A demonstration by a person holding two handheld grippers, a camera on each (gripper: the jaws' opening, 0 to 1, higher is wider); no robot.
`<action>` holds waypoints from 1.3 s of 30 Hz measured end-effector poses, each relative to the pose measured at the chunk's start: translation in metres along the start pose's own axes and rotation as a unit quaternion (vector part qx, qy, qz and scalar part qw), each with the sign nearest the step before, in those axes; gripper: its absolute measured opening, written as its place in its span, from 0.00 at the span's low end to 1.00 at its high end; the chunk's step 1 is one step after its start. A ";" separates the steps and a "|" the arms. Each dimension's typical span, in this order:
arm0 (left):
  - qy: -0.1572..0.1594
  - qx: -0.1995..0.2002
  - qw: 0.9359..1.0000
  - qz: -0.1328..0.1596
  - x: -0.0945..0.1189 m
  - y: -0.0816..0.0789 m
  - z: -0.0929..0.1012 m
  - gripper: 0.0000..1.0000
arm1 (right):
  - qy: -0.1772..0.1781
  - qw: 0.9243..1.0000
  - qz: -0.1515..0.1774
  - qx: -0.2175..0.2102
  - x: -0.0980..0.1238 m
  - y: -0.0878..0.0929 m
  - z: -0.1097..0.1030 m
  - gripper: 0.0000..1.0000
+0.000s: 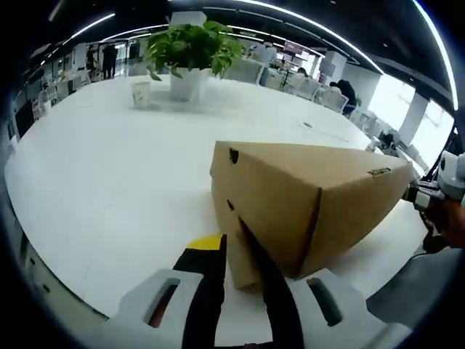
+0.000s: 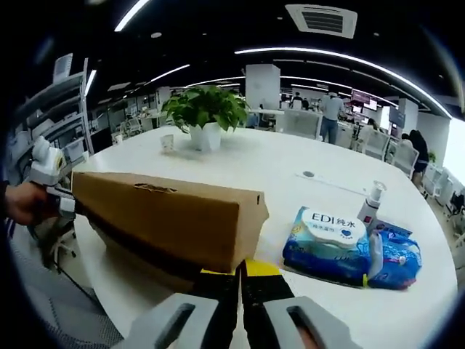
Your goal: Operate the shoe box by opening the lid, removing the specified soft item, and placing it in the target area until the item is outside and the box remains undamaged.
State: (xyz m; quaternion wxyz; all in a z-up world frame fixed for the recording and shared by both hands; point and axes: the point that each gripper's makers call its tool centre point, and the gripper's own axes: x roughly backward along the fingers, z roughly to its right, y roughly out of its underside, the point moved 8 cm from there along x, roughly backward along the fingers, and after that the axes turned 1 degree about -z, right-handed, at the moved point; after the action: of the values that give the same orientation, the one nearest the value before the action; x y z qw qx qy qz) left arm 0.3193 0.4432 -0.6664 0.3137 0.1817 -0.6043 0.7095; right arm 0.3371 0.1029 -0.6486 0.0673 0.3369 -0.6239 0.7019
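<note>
The cardboard box (image 1: pixel 309 200) fills the centre of both views on the white table (image 1: pixel 109 182), its contents hidden. Each gripper, left (image 1: pixel 243 273) and right (image 2: pixel 241 280), has jaws together, pinching the lid's lower edge.

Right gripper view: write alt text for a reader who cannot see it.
A closed cardboard shoe box lies on a white table, the right gripper at its near bottom edge. A blue wet-wipes pack lies right of it, a potted plant behind.

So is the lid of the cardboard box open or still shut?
Partly open: the lid is lifted at one side, with a dark gap above the box.
</note>
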 end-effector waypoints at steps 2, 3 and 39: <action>-0.002 -0.011 1.000 0.002 0.004 0.000 0.001 0.17 | -0.001 1.000 -0.002 0.002 0.002 0.001 0.000 0.00; -0.004 -0.019 1.000 0.003 0.008 0.001 0.001 0.17 | -0.002 1.000 -0.002 0.000 0.003 0.002 0.001 0.00; -0.002 -0.083 0.997 -0.007 0.040 0.017 0.008 0.17 | -0.033 0.999 -0.015 -0.037 0.014 0.025 -0.007 0.00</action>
State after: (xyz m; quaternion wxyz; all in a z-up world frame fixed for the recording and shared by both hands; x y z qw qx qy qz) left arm 0.2777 0.4433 -0.6518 0.3309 0.1606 -0.6608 0.6542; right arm 0.3109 0.0990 -0.6613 0.0696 0.3671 -0.6458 0.6659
